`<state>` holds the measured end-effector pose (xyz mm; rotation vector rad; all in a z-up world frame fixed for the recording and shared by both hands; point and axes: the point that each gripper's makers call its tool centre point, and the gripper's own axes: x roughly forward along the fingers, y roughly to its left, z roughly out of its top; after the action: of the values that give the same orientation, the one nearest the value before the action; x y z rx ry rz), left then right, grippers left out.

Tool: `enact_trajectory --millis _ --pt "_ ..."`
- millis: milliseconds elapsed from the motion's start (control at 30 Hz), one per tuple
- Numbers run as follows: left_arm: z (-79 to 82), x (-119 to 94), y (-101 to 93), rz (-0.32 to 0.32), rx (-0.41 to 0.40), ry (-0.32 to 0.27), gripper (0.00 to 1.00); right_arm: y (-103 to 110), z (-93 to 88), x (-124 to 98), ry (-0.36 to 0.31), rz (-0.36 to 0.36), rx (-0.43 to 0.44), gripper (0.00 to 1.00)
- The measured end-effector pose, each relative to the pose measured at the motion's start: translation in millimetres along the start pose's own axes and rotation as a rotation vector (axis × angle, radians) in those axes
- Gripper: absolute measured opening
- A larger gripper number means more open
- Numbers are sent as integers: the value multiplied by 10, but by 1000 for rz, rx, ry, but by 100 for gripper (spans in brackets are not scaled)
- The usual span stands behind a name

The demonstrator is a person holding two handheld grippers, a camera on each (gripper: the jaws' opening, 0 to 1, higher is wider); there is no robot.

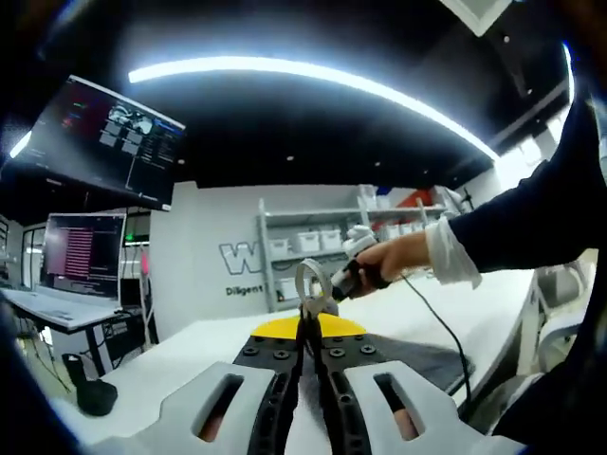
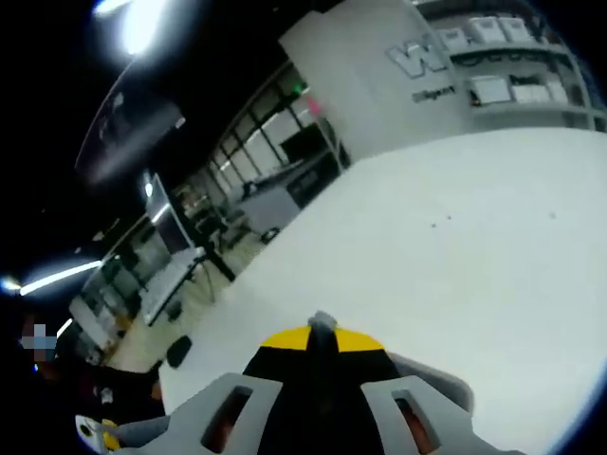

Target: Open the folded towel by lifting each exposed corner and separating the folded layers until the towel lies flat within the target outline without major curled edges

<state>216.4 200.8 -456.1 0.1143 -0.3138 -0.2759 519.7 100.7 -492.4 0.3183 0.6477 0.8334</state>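
Note:
A dark grey towel (image 1: 414, 358) lies on the white table (image 1: 190, 355), spreading to the right from under my left gripper (image 1: 308, 327). The left jaws, with yellow tips, are pressed together low over the cloth; I see no cloth pinched between them. A hand (image 1: 394, 258) in a dark sleeve holds my right gripper (image 1: 313, 289) just above and beyond the left tips. In the right gripper view my right gripper (image 2: 322, 334) is shut, its yellow tips low over the table (image 2: 455, 237). A pale grey strip of towel (image 2: 432, 374) shows to their right.
Monitors (image 1: 83, 251) and a desk stand at the left, with a black object (image 1: 95, 396) on the table's near left. Shelves of white boxes (image 1: 313, 242) line the far wall. A cable (image 1: 446, 327) trails from the right gripper across the towel. A chair (image 1: 560, 303) stands at the right.

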Motion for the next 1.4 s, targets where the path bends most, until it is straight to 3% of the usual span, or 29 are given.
enact_trajectory --millis 267,467,633,733,1133,1333,1400 --pt "40 -51 137 37 -2 -18 3 187 80 165 16 20 -28 3" --pt "28 -105 240 63 18 -16 3 380 -39 248 40 28 -72 3" --pt "39 -133 301 76 6 -17 3 443 7 399 58 32 -101 3" --pt "61 -156 308 87 51 -21 3 457 88 498 61 43 -100 3" --pt "37 -246 391 109 73 -15 3 777 -31 613 62 79 -154 3" --pt "38 -296 472 122 67 -13 3 888 53 851 69 92 -172 3" --pt "27 -307 490 127 70 -10 3 942 5 849 71 96 -183 3"
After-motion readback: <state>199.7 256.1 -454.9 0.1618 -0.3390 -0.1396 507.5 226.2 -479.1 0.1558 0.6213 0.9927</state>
